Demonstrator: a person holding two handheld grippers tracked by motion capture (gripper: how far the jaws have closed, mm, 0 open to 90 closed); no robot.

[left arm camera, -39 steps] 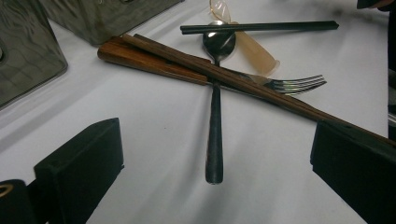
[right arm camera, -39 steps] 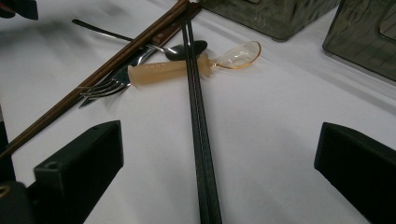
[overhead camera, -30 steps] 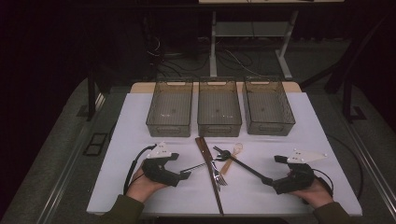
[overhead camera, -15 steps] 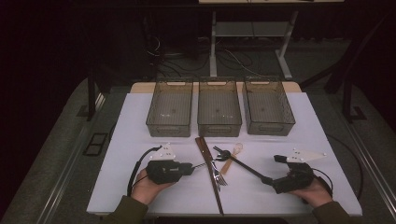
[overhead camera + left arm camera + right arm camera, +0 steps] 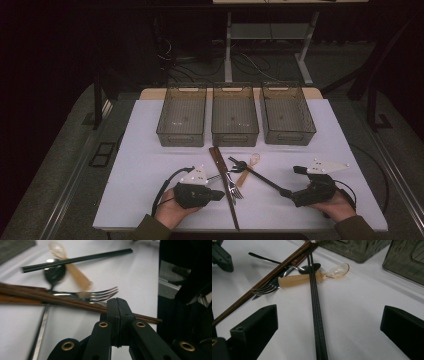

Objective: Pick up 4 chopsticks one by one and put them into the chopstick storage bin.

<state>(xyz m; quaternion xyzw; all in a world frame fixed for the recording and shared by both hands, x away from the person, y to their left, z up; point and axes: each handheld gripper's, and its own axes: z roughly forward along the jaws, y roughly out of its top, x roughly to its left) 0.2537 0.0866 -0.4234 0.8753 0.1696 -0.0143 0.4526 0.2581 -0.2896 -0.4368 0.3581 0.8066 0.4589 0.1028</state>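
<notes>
High view showed the left gripper (image 5: 212, 194), its jaws having just closed together on nothing, beside the brown wooden chopsticks (image 5: 223, 185) and silver metal fork (image 5: 233, 186) piled mid-table. The right gripper (image 5: 287, 192) rested with jaws spread wide around the black chopsticks (image 5: 316, 312). Sorting seemed barely begun: the three grey mesh bins (image 5: 235, 116) stood empty. Next, I judged, the right jaws needed to close on that pair.

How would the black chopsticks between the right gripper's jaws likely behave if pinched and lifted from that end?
The black chopsticks look thin, straight and rigid, so probably stiff and light. They lie as a loose pair, so one may slip or roll free. Their far ends cross over the orange-handled spoon, which might get nudged. The right gripper stands open around them.
</notes>
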